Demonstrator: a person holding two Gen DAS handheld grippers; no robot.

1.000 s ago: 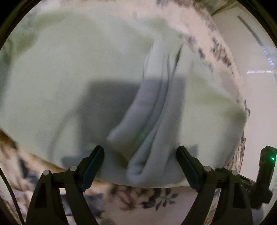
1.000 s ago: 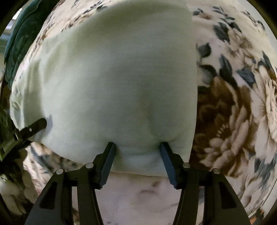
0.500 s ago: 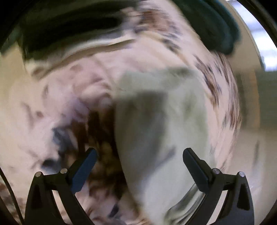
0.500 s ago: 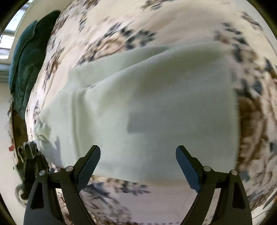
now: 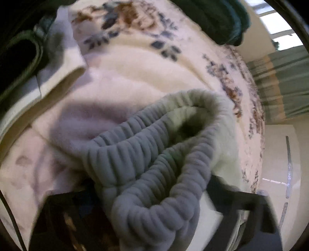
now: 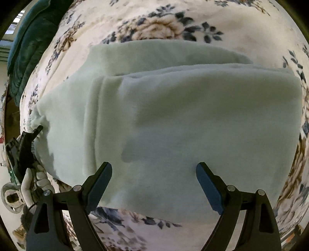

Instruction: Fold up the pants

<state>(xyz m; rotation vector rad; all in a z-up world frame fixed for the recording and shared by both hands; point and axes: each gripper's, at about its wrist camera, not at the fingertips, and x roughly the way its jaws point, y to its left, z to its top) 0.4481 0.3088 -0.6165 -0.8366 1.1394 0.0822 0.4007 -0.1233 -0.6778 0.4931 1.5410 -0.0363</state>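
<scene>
The pale green fleece pants (image 6: 183, 119) lie folded over on the floral bedspread. My right gripper (image 6: 154, 185) is open and empty, with its fingers hovering over the pants' near edge. In the left wrist view the ribbed elastic waistband (image 5: 154, 154) fills the frame, bunched between my left gripper's blurred fingers (image 5: 231, 191). The left gripper (image 5: 150, 195) also shows at the far left of the right wrist view (image 6: 29, 139), at the waistband end. Its fingertips are hidden by cloth and blur.
The floral bedspread (image 6: 164, 25) covers the bed. A dark teal blanket (image 6: 30, 42) lies at the far corner, also in the left wrist view (image 5: 218, 17). A white floor (image 5: 278, 164) and green curtain (image 5: 285, 81) lie past the bed's edge.
My right gripper opened wide and drew back from the pants' edge. My left gripper swung round from the folded leg to the waistband end, which now sits between its fingers.
</scene>
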